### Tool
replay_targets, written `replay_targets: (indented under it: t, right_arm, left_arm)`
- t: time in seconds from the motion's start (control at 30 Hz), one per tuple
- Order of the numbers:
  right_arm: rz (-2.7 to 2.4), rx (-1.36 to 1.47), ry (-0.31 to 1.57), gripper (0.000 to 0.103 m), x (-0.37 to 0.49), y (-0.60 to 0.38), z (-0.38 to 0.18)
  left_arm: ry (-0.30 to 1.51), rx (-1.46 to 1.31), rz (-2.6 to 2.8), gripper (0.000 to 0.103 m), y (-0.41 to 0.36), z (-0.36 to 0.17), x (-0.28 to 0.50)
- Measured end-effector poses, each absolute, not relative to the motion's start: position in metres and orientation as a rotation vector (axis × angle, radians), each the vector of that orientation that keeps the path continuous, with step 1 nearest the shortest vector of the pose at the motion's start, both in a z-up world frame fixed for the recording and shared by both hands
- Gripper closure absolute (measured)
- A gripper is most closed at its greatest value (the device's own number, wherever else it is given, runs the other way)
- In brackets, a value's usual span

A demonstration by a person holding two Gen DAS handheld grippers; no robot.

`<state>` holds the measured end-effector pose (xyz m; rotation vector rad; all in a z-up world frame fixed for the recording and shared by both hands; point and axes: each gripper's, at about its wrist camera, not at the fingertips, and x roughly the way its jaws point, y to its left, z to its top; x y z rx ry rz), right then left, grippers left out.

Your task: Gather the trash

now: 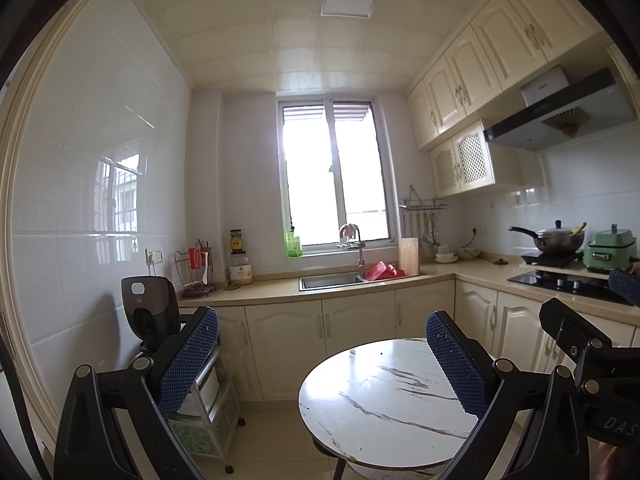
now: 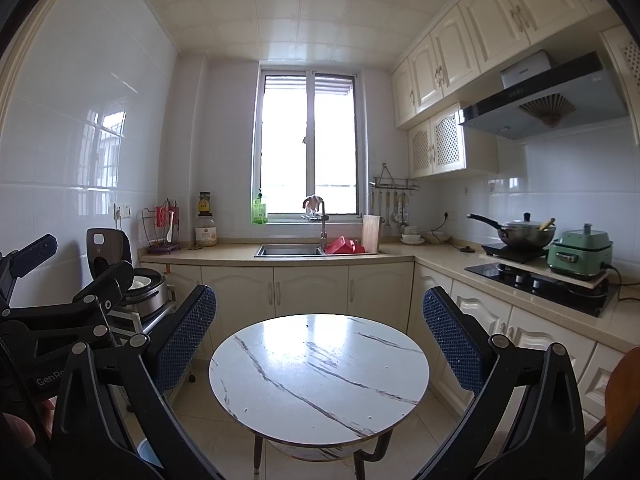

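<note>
Both your grippers are wide and empty: left gripper (image 1: pixel 320 360), right gripper (image 2: pixel 320 340). Round marble table (image 2: pixel 320 380) sits lower centre in the right view, lower right in the left view. No trash visible on it or the floor, so no approach direction or nearer hand yet. Scan first

Left black two-finger gripper with blue pads (image 1: pixel 322 354) and right black two-finger gripper (image 2: pixel 320 334): side by side, level, jaws spread wide, empty
</note>
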<state>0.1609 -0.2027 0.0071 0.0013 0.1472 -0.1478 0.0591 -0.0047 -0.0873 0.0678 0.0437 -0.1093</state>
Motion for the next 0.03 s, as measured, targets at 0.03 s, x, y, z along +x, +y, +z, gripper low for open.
replay_targets:
  t: [0.03]
  right_arm:
    - [-0.148,0.001,0.148,0.000,0.1604,-0.2029,0.0068]
  left_arm:
    - [0.044,0.068,-0.109,0.001,-0.0041,-0.0879,0.0590]
